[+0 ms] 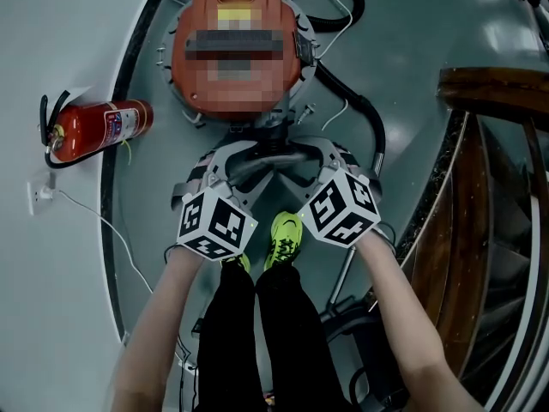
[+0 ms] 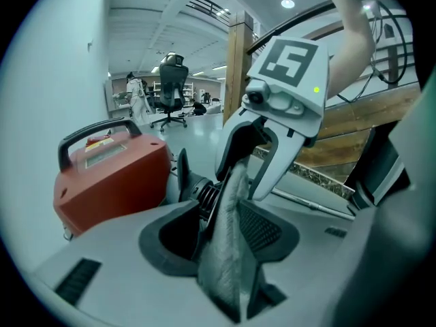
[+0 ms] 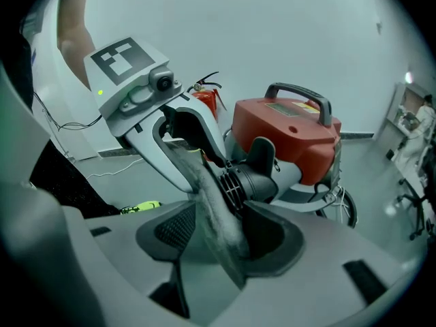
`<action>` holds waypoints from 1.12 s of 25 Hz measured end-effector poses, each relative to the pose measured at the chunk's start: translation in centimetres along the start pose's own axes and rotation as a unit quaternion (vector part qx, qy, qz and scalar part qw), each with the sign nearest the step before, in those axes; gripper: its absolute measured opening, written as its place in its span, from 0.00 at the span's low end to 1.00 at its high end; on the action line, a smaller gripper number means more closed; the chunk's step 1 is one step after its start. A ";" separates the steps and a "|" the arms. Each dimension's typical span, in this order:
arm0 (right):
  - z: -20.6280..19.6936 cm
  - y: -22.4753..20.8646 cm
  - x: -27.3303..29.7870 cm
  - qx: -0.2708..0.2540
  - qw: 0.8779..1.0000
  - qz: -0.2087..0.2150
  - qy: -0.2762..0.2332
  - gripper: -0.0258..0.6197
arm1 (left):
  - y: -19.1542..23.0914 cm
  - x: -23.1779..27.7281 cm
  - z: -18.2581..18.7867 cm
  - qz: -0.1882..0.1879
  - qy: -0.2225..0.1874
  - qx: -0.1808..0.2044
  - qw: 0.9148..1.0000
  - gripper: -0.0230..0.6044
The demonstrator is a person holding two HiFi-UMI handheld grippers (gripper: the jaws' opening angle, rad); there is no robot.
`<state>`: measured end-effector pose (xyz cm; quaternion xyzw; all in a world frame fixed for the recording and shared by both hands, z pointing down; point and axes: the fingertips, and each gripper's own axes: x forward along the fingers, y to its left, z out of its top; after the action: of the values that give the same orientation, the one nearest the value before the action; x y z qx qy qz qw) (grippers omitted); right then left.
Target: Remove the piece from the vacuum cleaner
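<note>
At the far left of the grey floor [image 1: 412,41], by the wall, lies a red fire extinguisher [image 1: 103,127], well apart from my work. The round orange-red vacuum cleaner canister [image 1: 240,88] stands ahead of me, toward the floor's far side.

My left gripper [image 2: 218,237] hangs just this side of the canister with its fingers spread wide and closed on nothing. A grey, felt-like strip [image 2: 228,251] rises between them, and I cannot tell what it belongs to.

The piece I want, the black ribbed hose cuff [image 3: 248,179], sits plugged into the canister's near face. It is just past my fingertips rather than between the pads. Its long axis runs from the canister back toward me, so I judge the pull should follow that line, away from the orange-red body.

My right gripper [image 3: 218,240] faces the cuff from the other side, its fingers spread wide too and empty. The two grippers flank the cuff and almost meet, with neither clearly nearer.

The black hose [image 1: 376,131] curls off right toward the brown wooden stair rail [image 1: 493,88].
</note>
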<state>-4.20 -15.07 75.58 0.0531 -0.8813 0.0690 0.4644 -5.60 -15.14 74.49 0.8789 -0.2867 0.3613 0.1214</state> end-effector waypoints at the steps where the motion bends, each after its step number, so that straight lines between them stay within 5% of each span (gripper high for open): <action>1: 0.0 0.0 0.1 -0.001 1.000 0.002 0.001 0.39 | -0.1 0.0 0.0 -0.005 0.000 -0.002 1.000 0.34; 12: -0.4 0.2 0.7 -0.006 1.000 0.029 0.007 0.33 | -1.1 0.1 -0.3 -0.038 -0.004 -0.020 0.999 0.18; 28: -0.3 0.3 0.6 0.004 1.000 0.017 0.002 0.31 | -1.0 -0.1 -0.4 -0.046 0.005 -0.023 0.999 0.15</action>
<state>-4.36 -14.76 76.25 0.0397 -0.8811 0.0810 0.4643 -5.26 -14.16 74.70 0.8864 -0.2533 0.3532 0.1595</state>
